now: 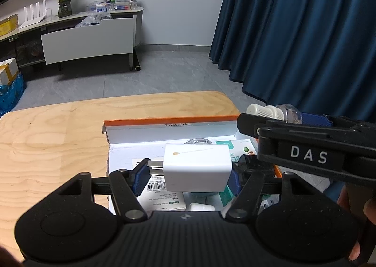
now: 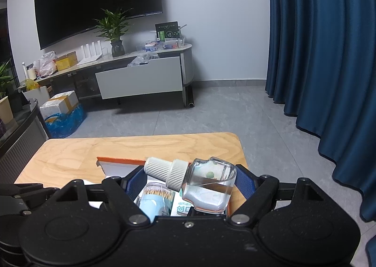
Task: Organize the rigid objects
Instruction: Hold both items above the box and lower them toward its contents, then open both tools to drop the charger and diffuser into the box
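Note:
My left gripper [image 1: 188, 175] is shut on a white power adapter [image 1: 197, 168], prongs pointing left, held above an open white cardboard box with an orange rim [image 1: 169, 121]. My right gripper [image 2: 190, 182] is shut on a clear bottle with a white ribbed cap [image 2: 202, 180], tilted with the cap to the left and some liquid inside. The bottle [image 1: 272, 112] and the right gripper body marked DAS also show at the right of the left wrist view. Inside the box lie a labelled white carton [image 1: 162, 196], a green-and-white packet [image 1: 229, 145] and a cotton swab tub [image 2: 156, 199].
The box sits on a wooden table [image 1: 51, 140] whose far edge is close behind it. Beyond are grey floor, a blue curtain [image 1: 305, 32] at the right, and a TV cabinet [image 2: 141, 76] with an open drawer, a plant and clutter.

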